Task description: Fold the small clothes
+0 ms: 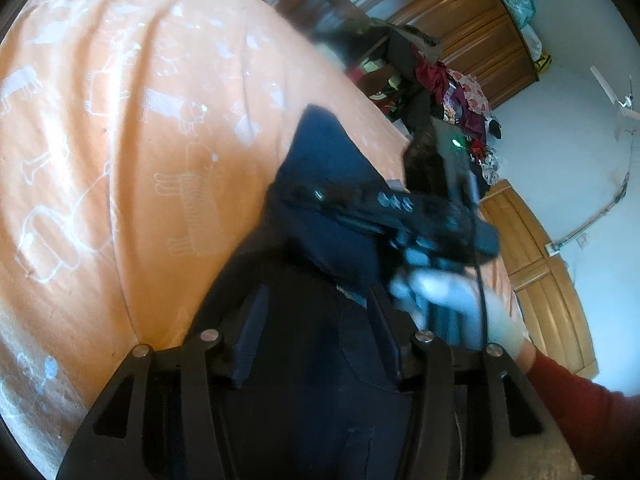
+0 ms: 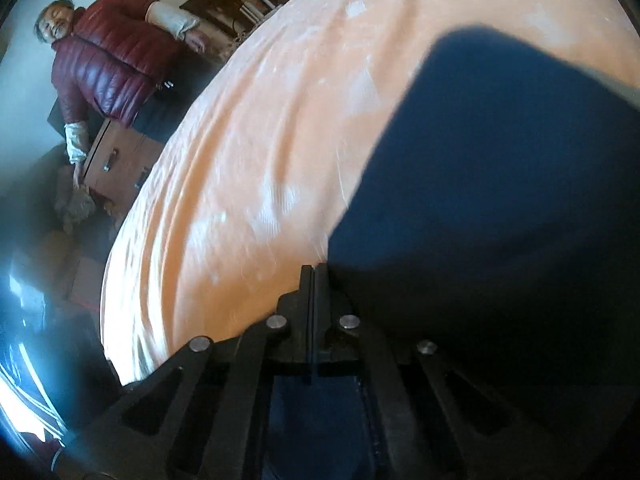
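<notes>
Your left tongs (image 1: 316, 336) are spread apart, with the navy garment (image 1: 332, 184) bunched up between the two fingers and draped over the base of the tool; whether the pads actually press the cloth you cannot tell from the left wrist view, since the tips are buried in the fabric. Your right tongs (image 2: 314, 280) are clenched tight, the two fingers (image 2: 306, 300) pressed flat together, and the dark cloth (image 2: 500, 184) spreads away from their right side, so they appear to pinch its edge, though the pinch itself sits in shadow. In the left wrist view the right tool (image 1: 400, 216) crosses in front of the garment, blurred, with your gloved hand (image 1: 452, 300) and a red sleeve (image 1: 592, 412) behind it. The garment is lifted partly off the bed (image 1: 120, 140), which wears an orange sheet printed with white animal outlines. Beyond the bed's far edge a heap of mixed clothes (image 1: 460, 100) sits against wooden wardrobe doors (image 1: 460, 12). In the right wrist view a person in a dark red puffer jacket (image 2: 108, 60) stands beside the bed, next to a brown cabinet (image 2: 124, 164).
</notes>
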`<state>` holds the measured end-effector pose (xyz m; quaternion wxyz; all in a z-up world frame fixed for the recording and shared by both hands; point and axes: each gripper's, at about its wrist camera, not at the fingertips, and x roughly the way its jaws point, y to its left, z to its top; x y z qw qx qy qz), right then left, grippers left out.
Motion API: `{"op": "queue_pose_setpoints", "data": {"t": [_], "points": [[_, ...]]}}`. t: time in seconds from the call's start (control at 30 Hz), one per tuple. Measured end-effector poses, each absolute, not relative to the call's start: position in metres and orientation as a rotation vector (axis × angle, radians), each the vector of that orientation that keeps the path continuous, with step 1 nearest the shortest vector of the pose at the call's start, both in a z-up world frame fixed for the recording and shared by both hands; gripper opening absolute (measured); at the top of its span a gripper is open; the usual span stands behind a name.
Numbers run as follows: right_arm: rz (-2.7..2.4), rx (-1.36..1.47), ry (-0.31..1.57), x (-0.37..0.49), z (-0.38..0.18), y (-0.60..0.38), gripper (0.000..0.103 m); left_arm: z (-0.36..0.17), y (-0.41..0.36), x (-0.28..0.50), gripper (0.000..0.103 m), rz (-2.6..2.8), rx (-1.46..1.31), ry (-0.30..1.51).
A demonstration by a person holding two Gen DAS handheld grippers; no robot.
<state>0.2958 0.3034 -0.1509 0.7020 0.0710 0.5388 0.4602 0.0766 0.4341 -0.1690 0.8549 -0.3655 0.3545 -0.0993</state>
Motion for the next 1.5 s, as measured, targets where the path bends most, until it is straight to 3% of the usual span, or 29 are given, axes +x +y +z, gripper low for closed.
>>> {"op": "queue_pose_setpoints", "data": {"t": [0.23, 0.3, 0.37, 0.43, 0.47, 0.5, 0.6, 0.73, 0.9, 1.0, 1.1, 1.23, 1.3, 1.5], "points": [[1.127, 0.132, 1.088, 0.242, -0.11, 0.273, 0.02, -0.173, 0.439, 0.071, 0.055, -0.216, -0.771, 0.734], [1.126, 0.05, 1.142, 0.231, -0.131, 0.293, 0.022, -0.174, 0.439, 0.071, 0.055, -0.215, -0.767, 0.733], [1.108, 0.107, 1.179, 0.24, -0.147, 0.304, 0.018, -0.175, 0.439, 0.072, 0.05, -0.199, -0.765, 0.75], [1.078, 0.172, 1.212, 0.248, -0.145, 0.303, 0.016, -0.174, 0.44, 0.072, 0.053, -0.201, -0.767, 0.749], [1.052, 0.171, 1.205, 0.245, -0.137, 0.298, 0.019, -0.174, 0.439, 0.071, 0.053, -0.199, -0.762, 0.752], [1.044, 0.169, 1.187, 0.242, -0.13, 0.289, 0.029, -0.174, 0.439, 0.071, 0.054, -0.197, -0.758, 0.756], [1.005, 0.189, 1.101, 0.219, -0.099, 0.239, 0.04, -0.174, 0.439, 0.071, 0.054, -0.196, -0.759, 0.757], [0.829, 0.205, 1.002, 0.172, -0.077, 0.136, 0.067, -0.171, 0.436, 0.073, 0.056, -0.198, -0.759, 0.757], [0.389, 0.269, 0.946, 0.111, -0.086, -0.041, 0.069, -0.169, 0.434, 0.075, 0.06, -0.209, -0.751, 0.759], [0.051, 0.282, 0.89, 0.082, -0.094, -0.138, 0.081, -0.169, 0.433, 0.078, 0.061, -0.205, -0.742, 0.765], [-0.16, 0.247, 0.857, 0.074, -0.105, -0.189, 0.087, -0.167, 0.43, 0.08, 0.063, -0.206, -0.732, 0.766], [-0.291, 0.203, 0.968, 0.096, -0.137, -0.214, 0.103, -0.168, 0.43, 0.079, 0.063, -0.208, -0.734, 0.765], [-0.287, 0.215, 1.088, 0.109, -0.161, -0.216, 0.103, -0.168, 0.43, 0.079, 0.063, -0.207, -0.733, 0.766], [-0.283, 0.166, 1.096, 0.11, -0.163, -0.223, 0.103, -0.169, 0.43, 0.079, 0.063, -0.206, -0.732, 0.766]]}}
